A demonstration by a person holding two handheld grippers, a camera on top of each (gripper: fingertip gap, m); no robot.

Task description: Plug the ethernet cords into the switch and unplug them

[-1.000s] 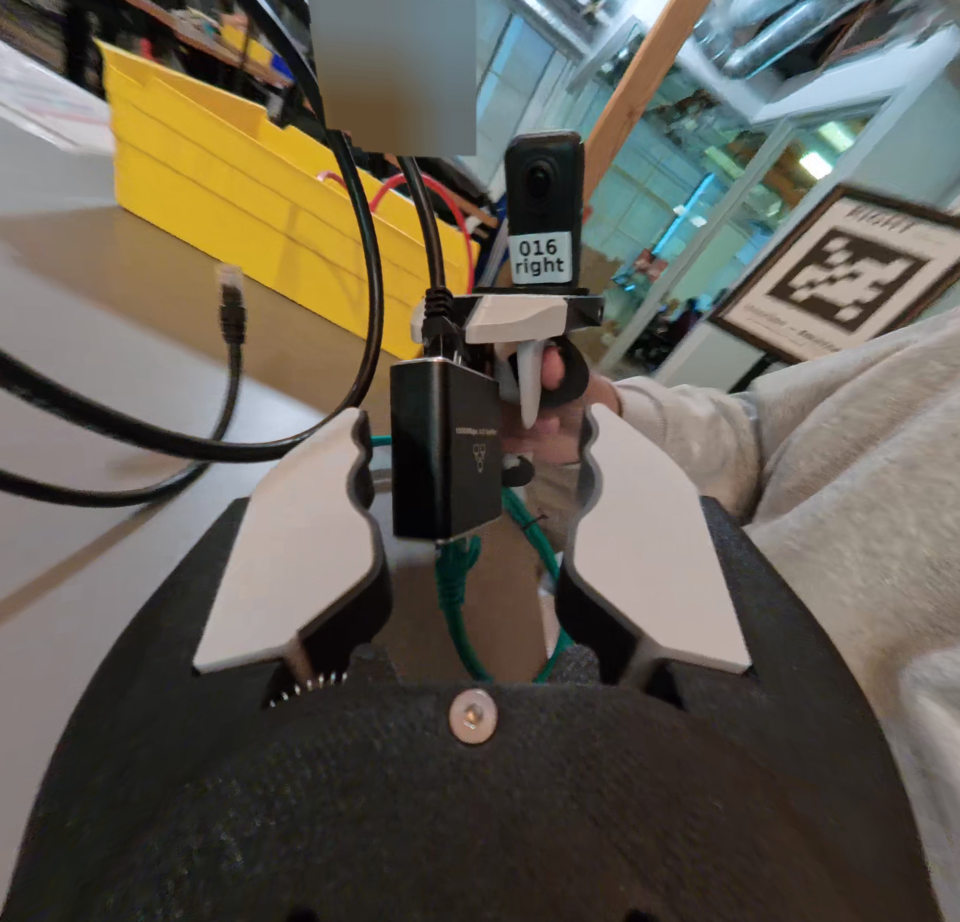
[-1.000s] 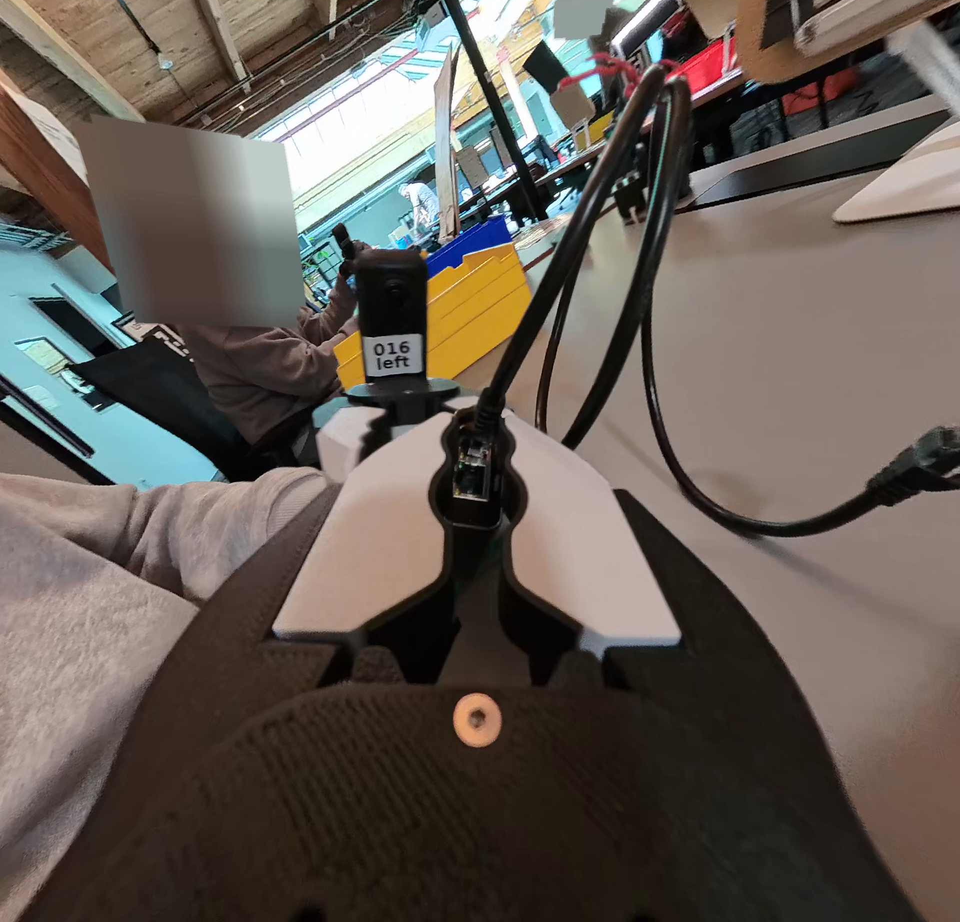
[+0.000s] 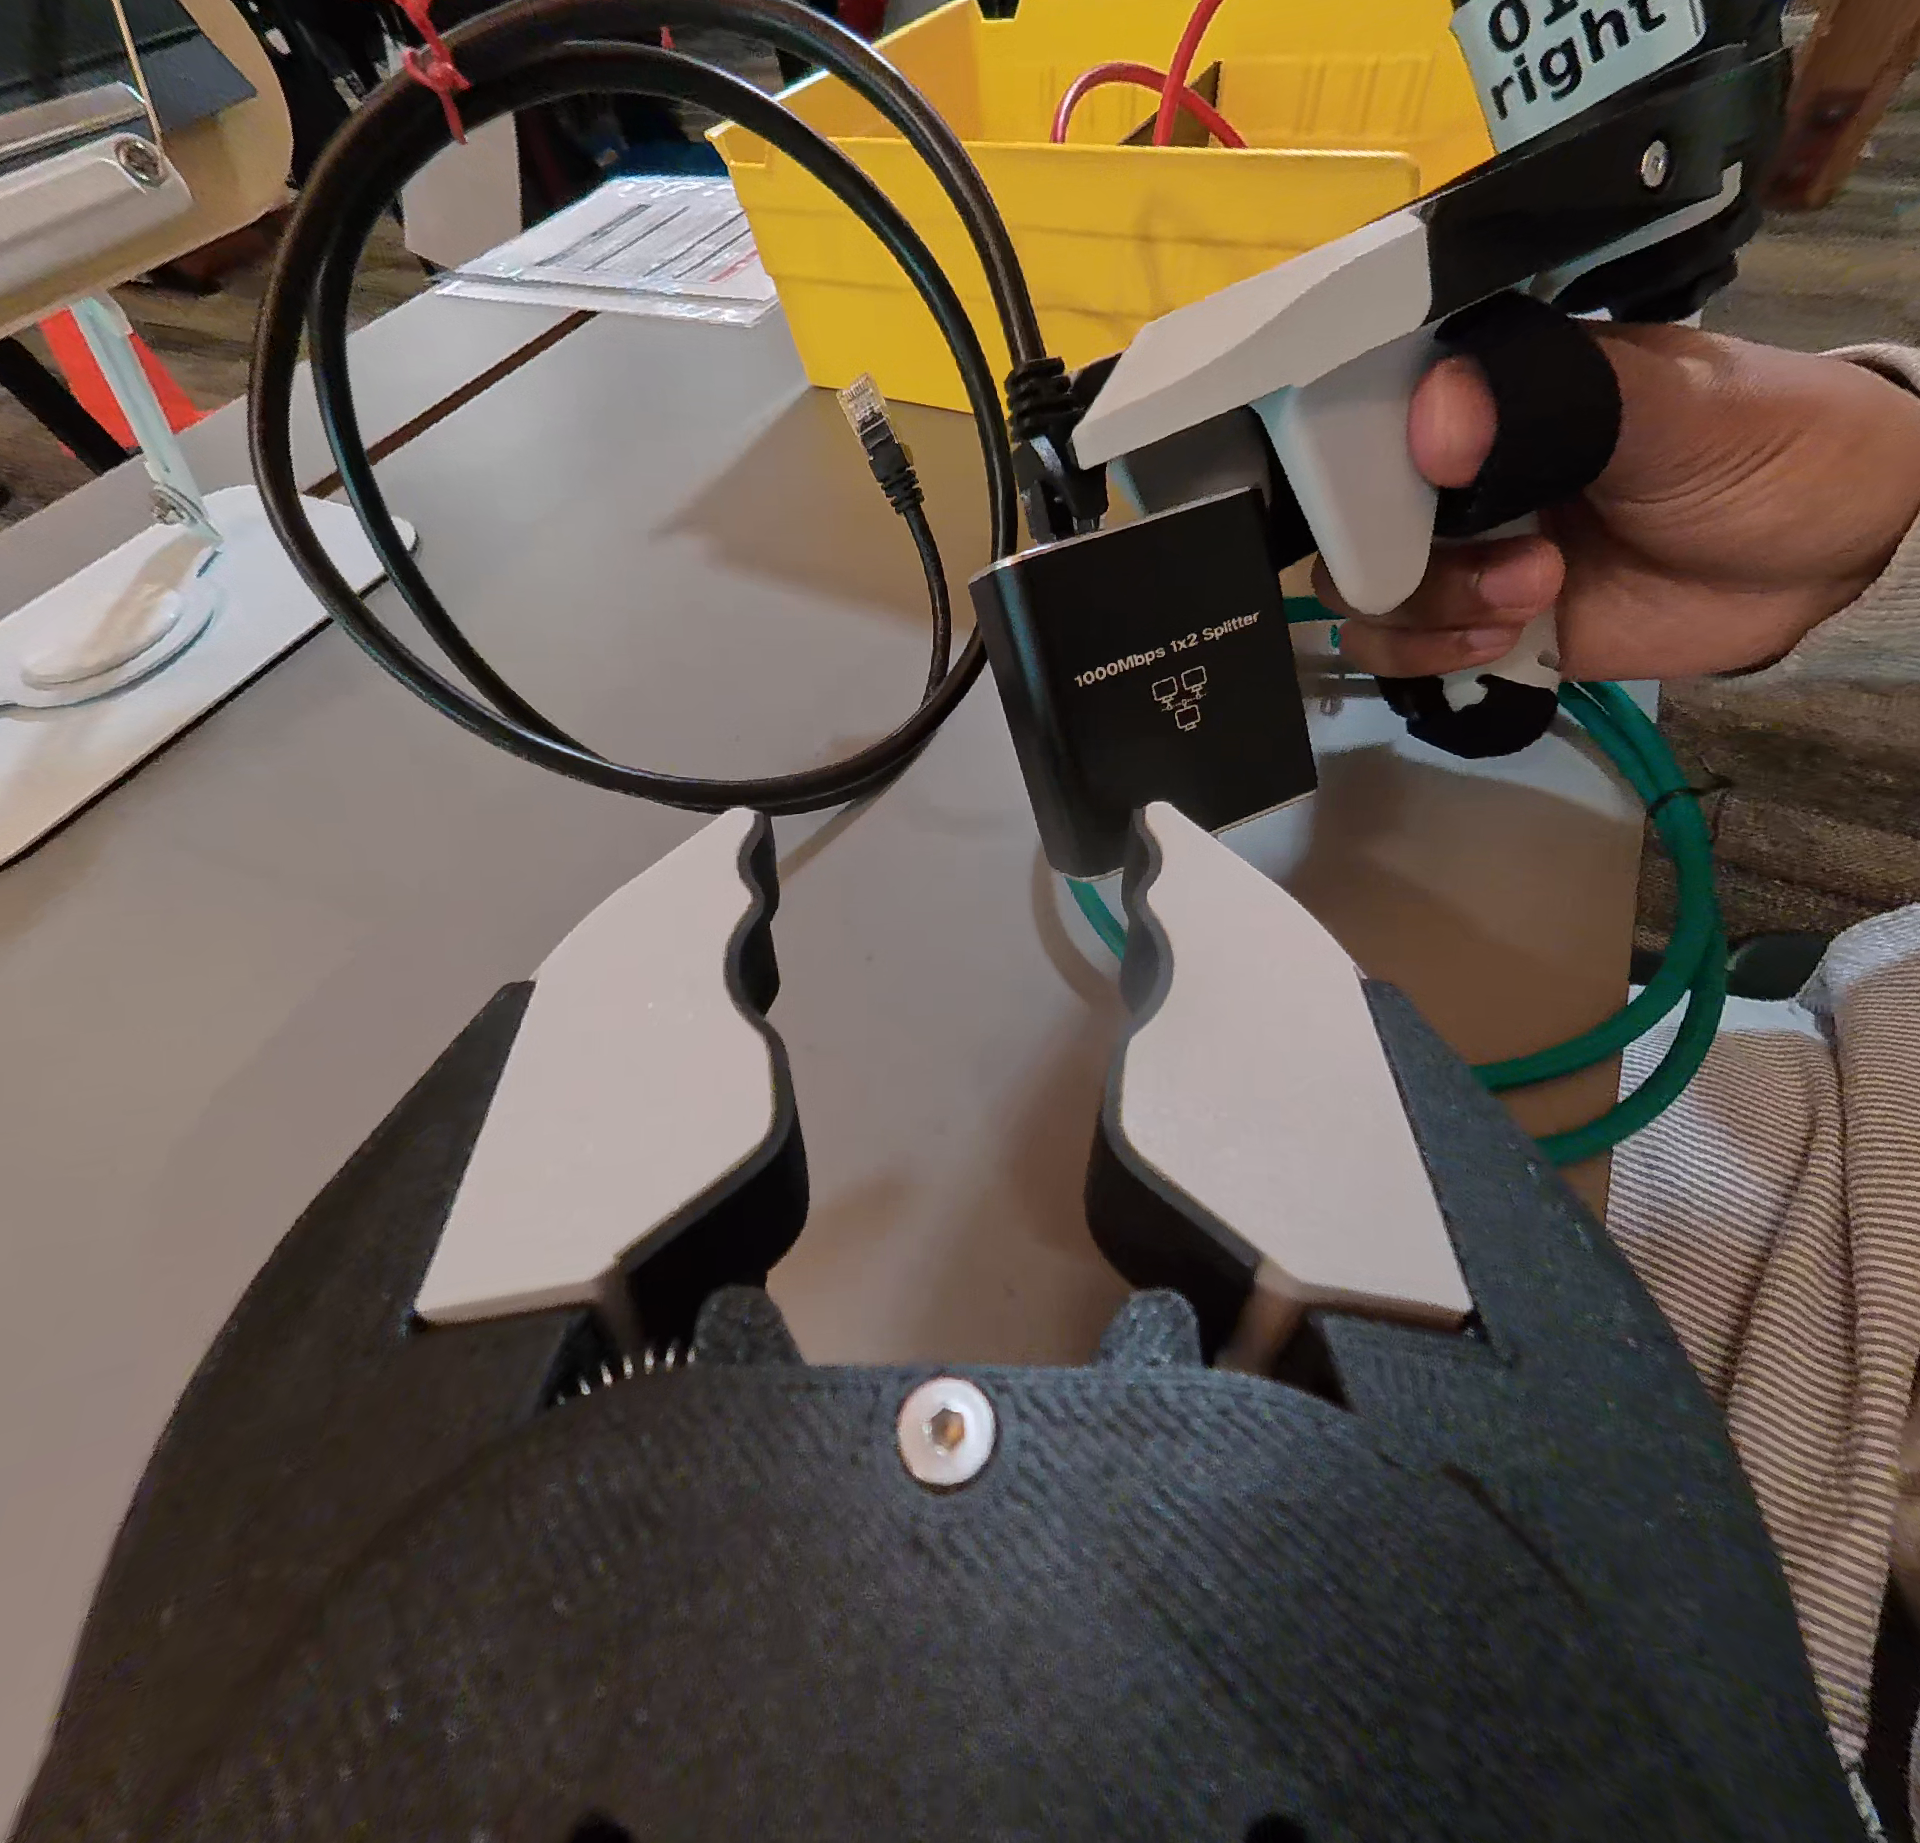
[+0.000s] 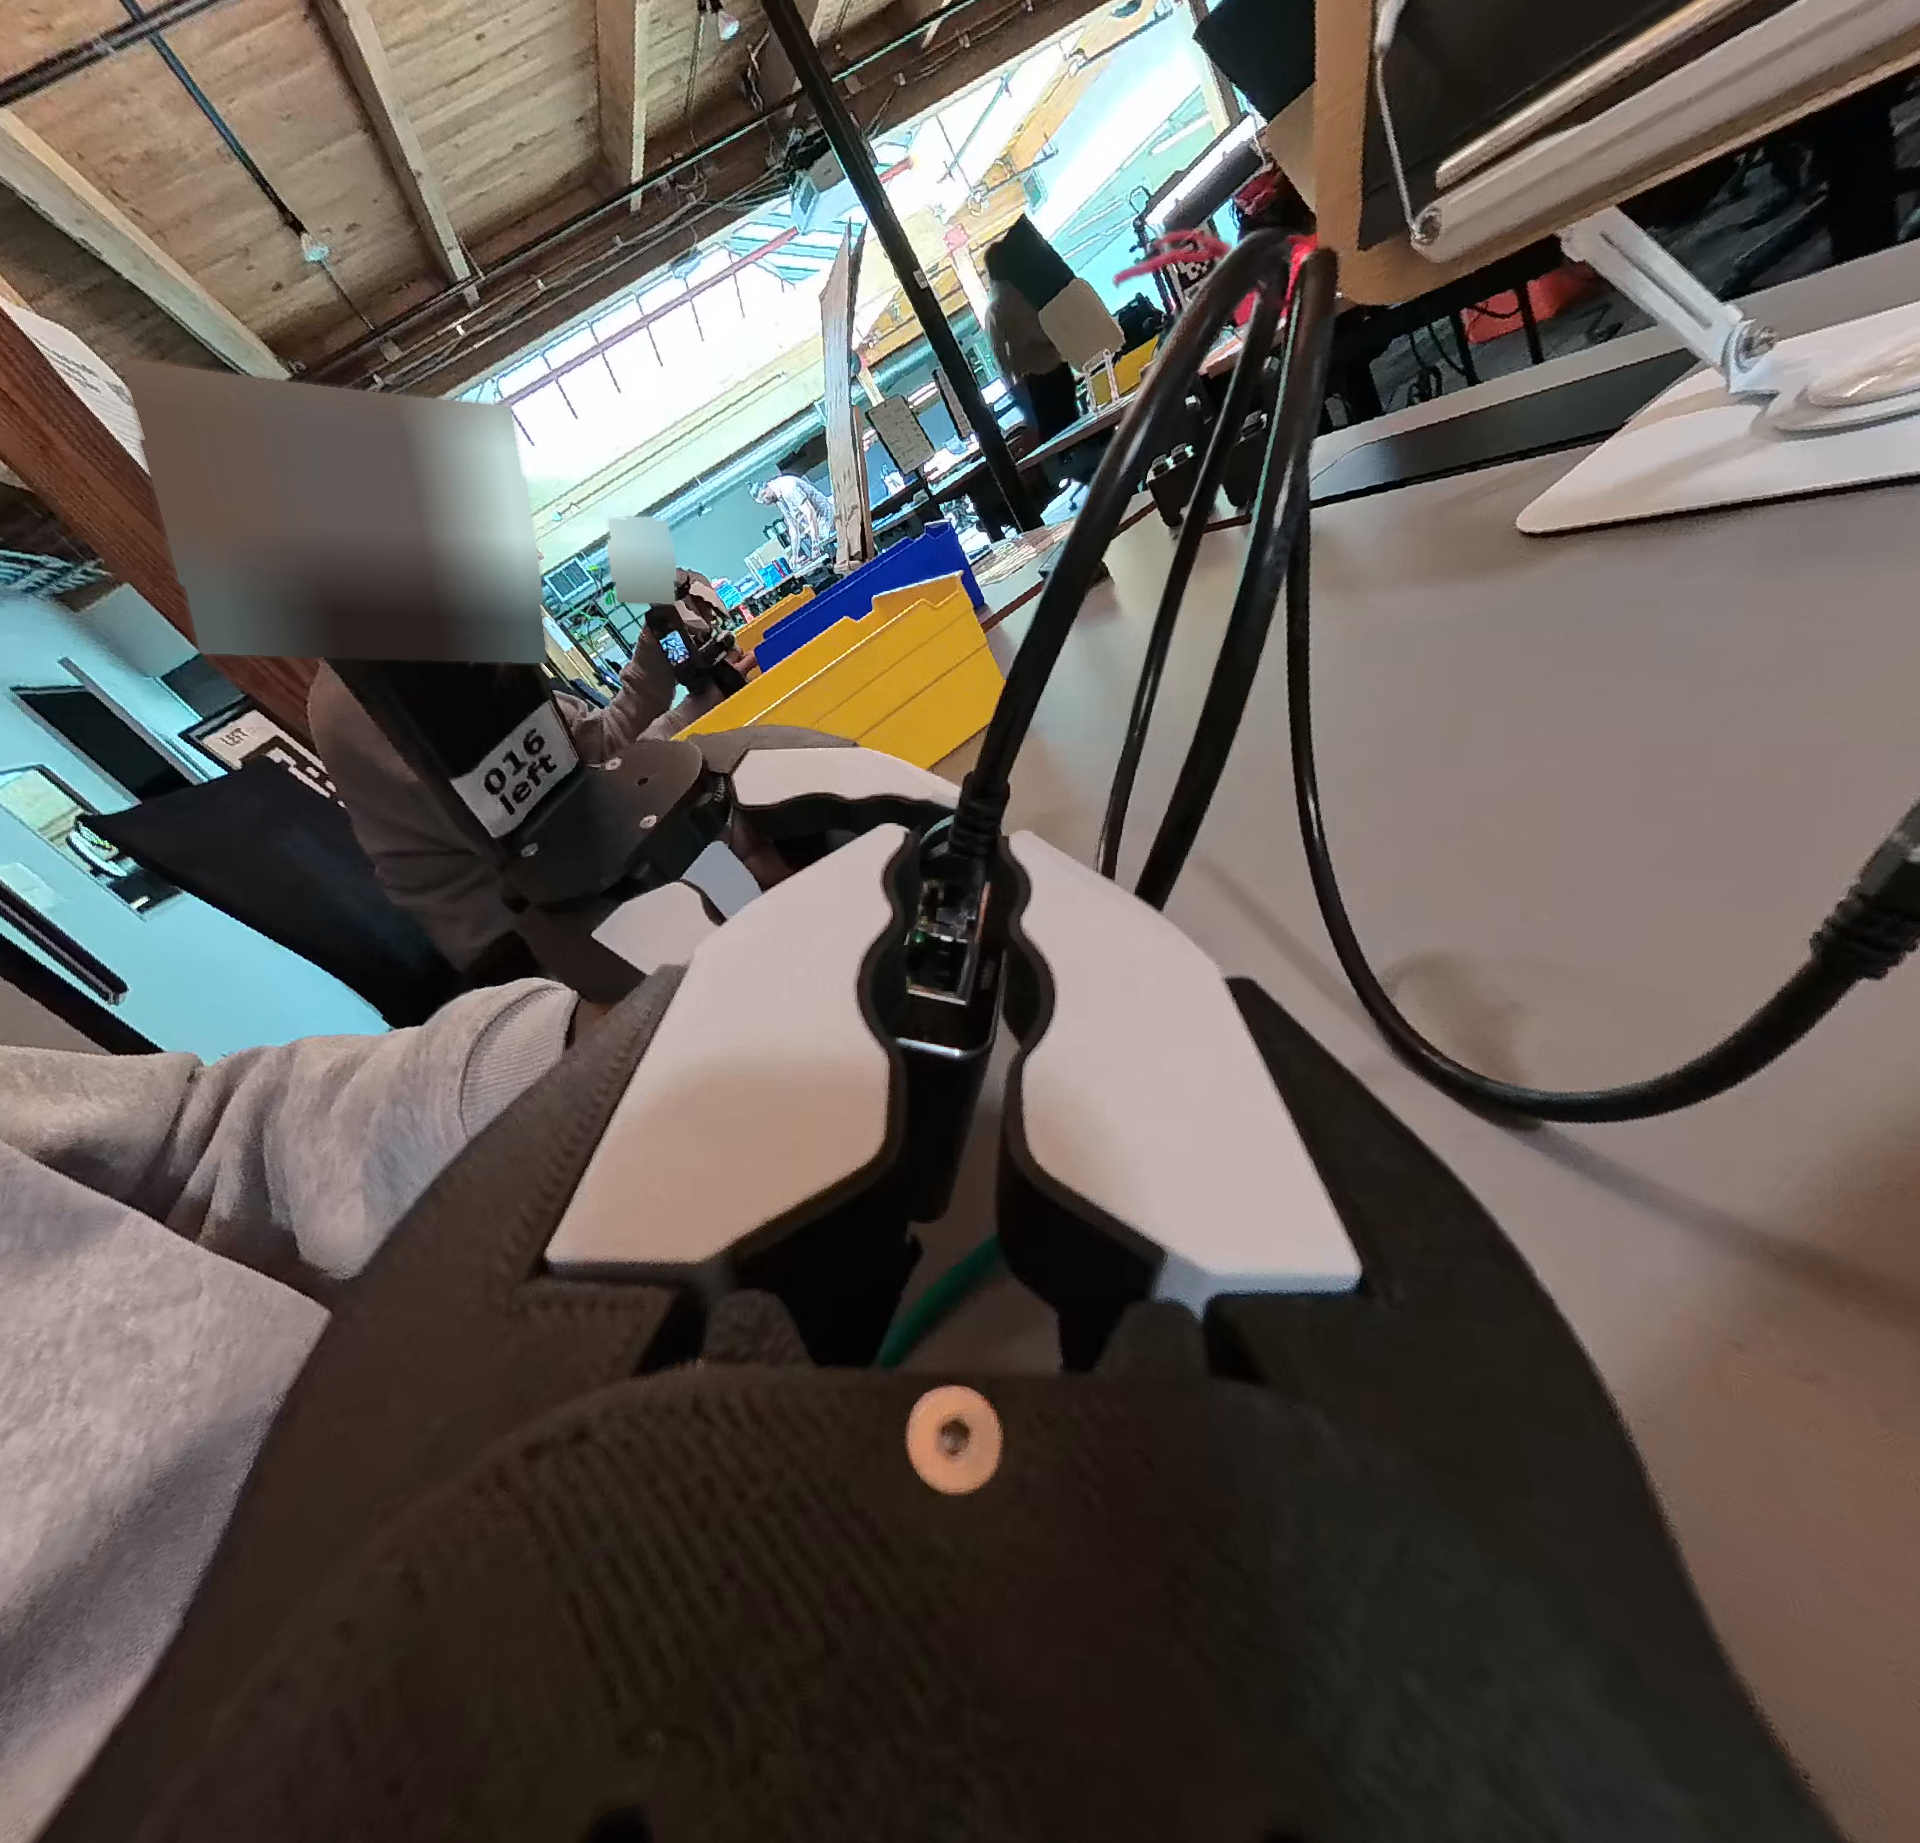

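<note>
Table [image 3: 312, 962]: grey top filling the ground under and ahead of both claws; its near edge runs just right of the left claw, where a striped sleeve [image 3: 1766, 1170] begins. Bare surface lies open ahead-left of the left claw as far as a white stand base [image 3: 156, 630].

Yellow bin [image 3: 1091, 235]: far ahead of the left claw, beyond the switch, well apart from it.

Left claw [image 3: 951, 889]: fingers spread wide with nothing between them; bare table shows through the gap. Its right fingertip [image 3: 1174, 858] overlaps the switch's lower corner in view; contact cannot be told.

Right claw [image 4: 951, 920]: closed on the switch, one finger on each flat side, held above the table by a hand [image 3: 1662, 546].

Switch [image 3: 1148, 692]: small black box, tilted, just ahead-right of the left claw. In the right wrist view its port end [image 4: 940, 952] points forward between the fingertips.

Black cord [image 3: 623, 391]: one plug [image 3: 1039, 443] seated in the switch's far end; the cord loops wide to the left claw's front-left and ends in a free plug [image 3: 868, 417], standing up clear of the switch.

Green cord [image 3: 1662, 962]: leaves the switch's near end and coils off the table edge, right of the left claw.
</note>
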